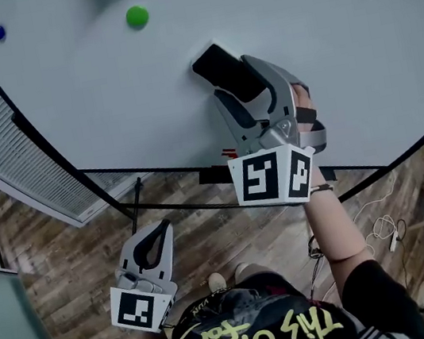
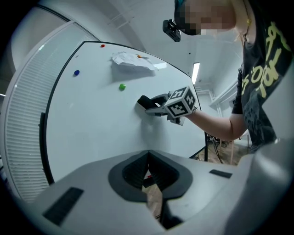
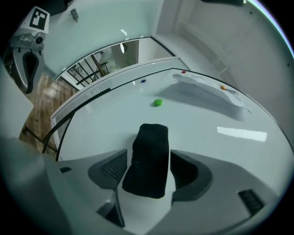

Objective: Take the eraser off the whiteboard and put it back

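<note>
The right gripper (image 3: 148, 170) is held level against the board with its jaws spread. The black eraser (image 3: 150, 147) stands between them, but a sliver of gap is seen on either side, so nothing is being pinched. The eraser is stuck flat on the whiteboard (image 3: 206, 114), just below a green magnet (image 3: 158, 102), and seems to be borne by the board alone.

The left gripper (image 1: 160, 228) is kept low and well apart from the board, its jaws pressed together on nothing.

Two stages of the task fit this — the eraser not yet gripped for lifting off, or already set back and let go. Which one applies cannot be settled from the views. If the former, everything is left to be done. If the latter, only the drawing away of the right gripper is left.
</note>
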Demonstrator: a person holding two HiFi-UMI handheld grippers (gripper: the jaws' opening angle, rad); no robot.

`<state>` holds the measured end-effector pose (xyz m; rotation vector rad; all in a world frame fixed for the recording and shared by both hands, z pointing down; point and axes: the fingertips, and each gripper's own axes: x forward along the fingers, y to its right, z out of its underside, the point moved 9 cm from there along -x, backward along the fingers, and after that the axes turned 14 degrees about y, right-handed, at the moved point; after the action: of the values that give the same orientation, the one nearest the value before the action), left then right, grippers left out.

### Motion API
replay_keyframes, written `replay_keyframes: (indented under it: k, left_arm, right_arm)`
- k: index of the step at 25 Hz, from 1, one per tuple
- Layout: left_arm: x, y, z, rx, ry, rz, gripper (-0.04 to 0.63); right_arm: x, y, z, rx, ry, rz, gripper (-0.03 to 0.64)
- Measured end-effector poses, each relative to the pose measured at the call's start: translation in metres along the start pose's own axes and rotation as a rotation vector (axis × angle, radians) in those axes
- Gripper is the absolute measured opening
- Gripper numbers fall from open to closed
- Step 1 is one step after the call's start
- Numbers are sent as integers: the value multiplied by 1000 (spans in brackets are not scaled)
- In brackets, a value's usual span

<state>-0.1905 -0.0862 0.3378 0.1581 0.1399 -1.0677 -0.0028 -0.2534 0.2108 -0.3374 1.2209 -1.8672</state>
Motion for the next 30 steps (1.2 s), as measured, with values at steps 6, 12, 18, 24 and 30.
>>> replay_keyframes:
  k: [6, 12, 18, 24, 30]
  left_arm:
    - [-3, -3, -4, -6, 1, -1, 8]
    - [-4, -1, -1, -4, 4, 10, 8]
    - [-1, -10, -3, 40, -5, 38, 8]
    - [-1, -3, 1, 62, -4, 63, 8]
    - [-6, -7, -2, 14, 1, 28, 8]
  right_arm:
    - [10, 0, -2, -37, -49, 26, 276]
    - [8, -5, 2, -76, -52, 67, 276]
    - [13, -3, 1, -55, -20, 62, 275]
    - [6, -7, 4, -103, -33, 57, 268]
    - [4, -15, -2, -39, -6, 32, 267]
